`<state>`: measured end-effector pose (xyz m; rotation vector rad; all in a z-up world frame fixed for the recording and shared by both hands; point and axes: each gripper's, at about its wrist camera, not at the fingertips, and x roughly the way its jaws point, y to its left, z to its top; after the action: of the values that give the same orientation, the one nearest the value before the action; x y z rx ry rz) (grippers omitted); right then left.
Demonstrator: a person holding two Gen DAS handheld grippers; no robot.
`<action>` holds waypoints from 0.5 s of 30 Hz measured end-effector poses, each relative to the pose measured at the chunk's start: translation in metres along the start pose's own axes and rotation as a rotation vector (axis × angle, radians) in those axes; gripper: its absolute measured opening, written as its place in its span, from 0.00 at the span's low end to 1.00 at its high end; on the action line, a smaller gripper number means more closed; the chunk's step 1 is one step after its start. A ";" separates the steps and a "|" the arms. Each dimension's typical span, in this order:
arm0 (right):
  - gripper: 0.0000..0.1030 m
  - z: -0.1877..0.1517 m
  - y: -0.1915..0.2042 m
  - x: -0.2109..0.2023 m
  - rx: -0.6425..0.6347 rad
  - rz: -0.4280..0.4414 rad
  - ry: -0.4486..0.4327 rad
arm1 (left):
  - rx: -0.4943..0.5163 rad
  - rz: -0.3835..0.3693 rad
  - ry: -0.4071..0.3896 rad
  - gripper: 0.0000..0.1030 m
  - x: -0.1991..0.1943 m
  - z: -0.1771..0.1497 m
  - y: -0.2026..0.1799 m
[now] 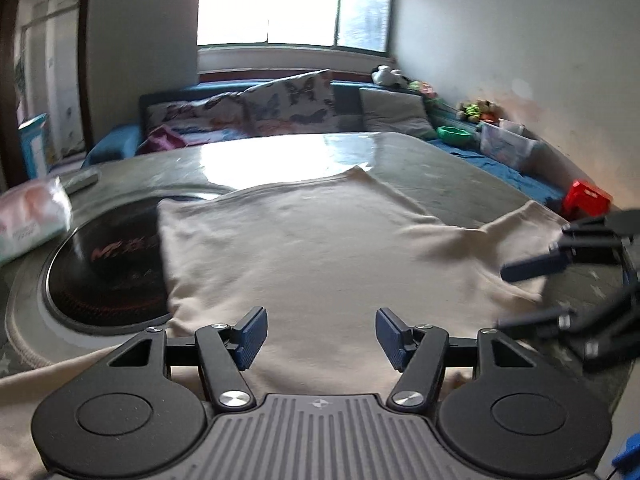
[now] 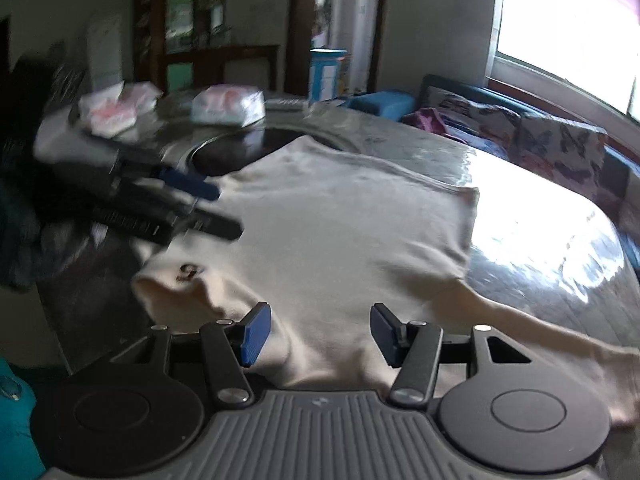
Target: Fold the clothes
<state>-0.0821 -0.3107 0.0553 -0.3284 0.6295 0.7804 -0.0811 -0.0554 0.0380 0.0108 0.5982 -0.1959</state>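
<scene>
Left gripper: jaws standing wide apart, nothing between the blue pads, poised low over the near edge of the garment. Right gripper: likewise spread wide, holding nothing, poised over the garment's near side; seen blurred from the left wrist view at the right edge.

Table: glossy, strongly lit from the window, with a dark round inset plate partly covered by cloth.

Cream garment: spread across the table, body largely flat; one long sleeve trailing out toward the near right in the right wrist view, a bunched corner with a small dark mark at the near left. Mild wrinkles near the sleeve junction. No clean fold line discernible; blur prevents certainty.

Tissue packs: at the far side of the table, clear of the work.

Judgement on stage: consistent either with a garment laid flat for folding or with a release between folds. Not settled by these views.

Next move, whichever applies: calls for closing on an edge of a single cloth layer, both grips level, avoiding drag over the plate rim.
</scene>
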 end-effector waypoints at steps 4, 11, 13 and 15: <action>0.54 -0.006 -0.027 -0.010 0.075 -0.112 -0.008 | 0.027 -0.046 -0.001 0.62 0.006 0.005 -0.017; 0.55 -0.025 -0.070 -0.012 0.182 -0.263 0.033 | 0.074 -0.127 -0.001 0.62 0.017 0.012 -0.047; 0.55 -0.032 -0.081 -0.011 0.204 -0.296 0.046 | 0.089 -0.155 0.006 0.62 0.022 0.012 -0.058; 0.55 -0.038 -0.089 -0.012 0.225 -0.323 0.048 | 0.104 -0.181 0.014 0.62 0.026 0.012 -0.068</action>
<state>-0.0377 -0.3960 0.0380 -0.2353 0.6822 0.3892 -0.0663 -0.1271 0.0365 0.0583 0.6029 -0.4026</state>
